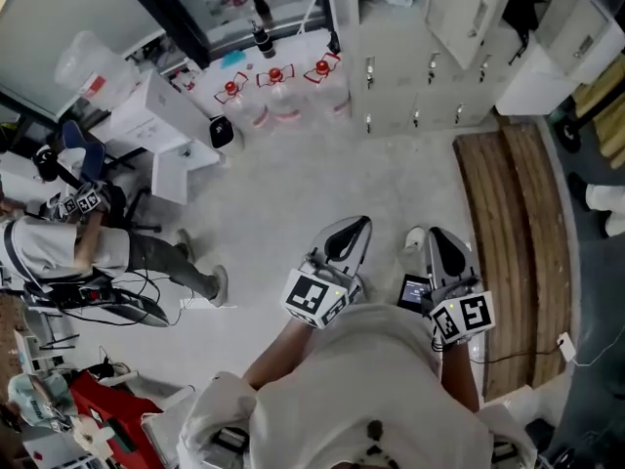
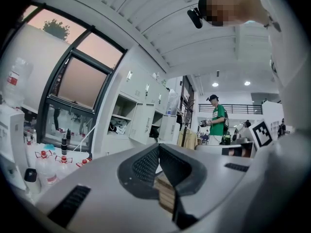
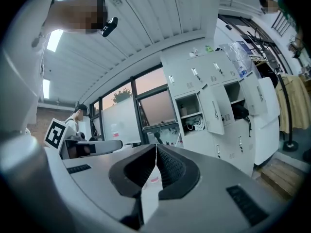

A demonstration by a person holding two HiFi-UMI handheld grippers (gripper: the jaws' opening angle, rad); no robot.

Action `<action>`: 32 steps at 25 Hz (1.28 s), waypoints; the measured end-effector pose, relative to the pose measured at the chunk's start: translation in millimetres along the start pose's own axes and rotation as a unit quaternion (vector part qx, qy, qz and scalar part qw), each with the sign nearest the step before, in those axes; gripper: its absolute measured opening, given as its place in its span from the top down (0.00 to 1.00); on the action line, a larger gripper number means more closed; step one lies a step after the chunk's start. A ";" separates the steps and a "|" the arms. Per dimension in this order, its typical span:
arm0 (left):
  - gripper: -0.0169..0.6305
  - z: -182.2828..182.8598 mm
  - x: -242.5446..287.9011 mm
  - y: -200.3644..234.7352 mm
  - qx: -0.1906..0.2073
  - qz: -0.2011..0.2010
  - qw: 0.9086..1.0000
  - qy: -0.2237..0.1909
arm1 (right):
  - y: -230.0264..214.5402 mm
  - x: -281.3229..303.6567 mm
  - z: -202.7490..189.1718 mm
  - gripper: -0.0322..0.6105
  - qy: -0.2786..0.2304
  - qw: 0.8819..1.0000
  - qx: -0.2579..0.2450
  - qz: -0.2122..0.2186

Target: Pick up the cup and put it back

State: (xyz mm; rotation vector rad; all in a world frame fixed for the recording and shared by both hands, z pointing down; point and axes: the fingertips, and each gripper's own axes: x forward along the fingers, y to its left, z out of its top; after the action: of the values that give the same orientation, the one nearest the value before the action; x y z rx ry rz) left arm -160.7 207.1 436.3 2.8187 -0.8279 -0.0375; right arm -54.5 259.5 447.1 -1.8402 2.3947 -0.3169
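Grey-padded left claw [image 1: 359, 225] and right claw [image 1: 435, 234], both closed, hover above floor [image 1: 293, 193].

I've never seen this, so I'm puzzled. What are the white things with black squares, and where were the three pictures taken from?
They are two hand tools, not a robot: a person holds the left gripper and the right gripper. The squares are on marker cubes fixed to them. The head view looks down from the person's head at the floor; the other two come from a camera on each gripper. Both pairs of jaws are shut on nothing.
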 end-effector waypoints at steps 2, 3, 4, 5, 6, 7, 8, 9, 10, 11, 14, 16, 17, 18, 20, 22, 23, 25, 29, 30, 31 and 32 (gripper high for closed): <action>0.96 2.5 10.9 7.6 0.002 0.013 1.000 -0.002 | -12.6 12.8 3.8 0.91 0.000 1.000 -0.001 0.010; 0.96 4.0 17.0 12.2 0.004 0.021 1.000 -0.002 | -19.1 20.0 6.1 0.91 0.001 1.000 0.000 0.015; 0.96 5.8 23.4 16.9 0.005 0.028 1.000 -0.003 | -25.4 27.6 8.5 0.91 0.001 1.000 0.000 0.022; 0.96 8.1 30.2 21.4 0.007 0.035 0.999 -0.003 | -31.6 35.6 10.8 0.91 0.003 1.000 0.001 0.028; 0.96 10.9 37.4 25.8 0.009 0.041 0.999 -0.004 | -38.0 44.0 12.8 0.91 0.005 0.999 0.001 0.035; 0.96 13.5 45.1 30.2 0.009 0.047 0.999 -0.006 | -44.6 52.6 14.5 0.91 0.007 0.999 0.001 0.041; 0.96 15.7 53.3 34.7 0.008 0.054 0.999 -0.007 | -51.6 61.3 16.1 0.91 0.009 0.999 0.001 0.047; 0.96 17.1 62.0 39.2 0.007 0.060 0.998 -0.007 | -58.9 69.9 17.6 0.91 0.011 0.999 0.002 0.052; 0.96 17.8 71.1 43.5 0.007 0.065 0.998 -0.006 | -66.5 78.0 19.3 0.91 0.012 0.998 0.003 0.057; 0.96 17.9 80.8 47.2 0.008 0.069 0.998 -0.006 | -74.7 85.8 21.4 0.91 0.014 0.998 0.003 0.061; 0.96 19.4 112.8 55.3 0.008 0.081 0.997 -0.010 | -103.2 107.6 28.4 0.91 0.017 0.997 0.000 0.075; 0.96 22.6 136.5 59.9 0.011 0.091 0.996 -0.015 | -124.6 122.5 32.8 0.91 0.018 0.996 -0.004 0.086; 0.96 24.4 148.2 62.0 0.012 0.096 0.995 -0.018 | -134.8 129.3 36.0 0.91 0.019 0.996 -0.005 0.092; 0.96 26.4 159.6 63.7 0.012 0.102 0.994 -0.021 | -144.3 135.4 40.2 0.91 0.019 0.995 -0.006 0.098; 0.96 32.5 181.8 66.0 0.012 0.113 0.993 -0.027 | -161.8 146.0 49.8 0.91 0.019 0.994 -0.009 0.111; 0.96 39.9 203.6 67.2 0.013 0.121 0.992 -0.033 | -178.4 155.9 58.6 0.91 0.021 0.992 -0.011 0.124; 0.96 42.6 214.0 67.5 0.013 0.125 0.991 -0.035 | -186.3 160.7 62.2 0.91 0.022 0.991 -0.013 0.129; 0.96 45.1 233.6 67.5 0.012 0.131 0.991 -0.039 | -201.7 169.6 68.0 0.91 0.023 0.990 -0.015 0.137; 0.96 49.0 270.4 71.2 0.014 0.143 0.988 -0.053 | -229.0 187.8 77.0 0.91 0.021 0.989 -0.016 0.148; 0.96 51.7 278.5 72.9 0.013 0.148 0.987 -0.056 | -234.3 191.5 78.5 0.91 0.022 0.988 -0.017 0.151; 0.96 54.4 286.0 74.2 0.014 0.152 0.986 -0.059 | -239.6 194.3 79.4 0.91 0.023 0.988 -0.017 0.154; 0.96 56.9 293.1 75.5 0.016 0.156 0.986 -0.061 | -245.0 196.9 79.7 0.91 0.024 0.987 -0.017 0.155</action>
State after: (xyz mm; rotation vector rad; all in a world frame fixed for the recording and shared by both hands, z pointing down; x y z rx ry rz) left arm 41.4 -23.2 405.3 2.7020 -1.2981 -0.1504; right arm 141.4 1.4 433.9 -1.4532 2.6819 -0.2954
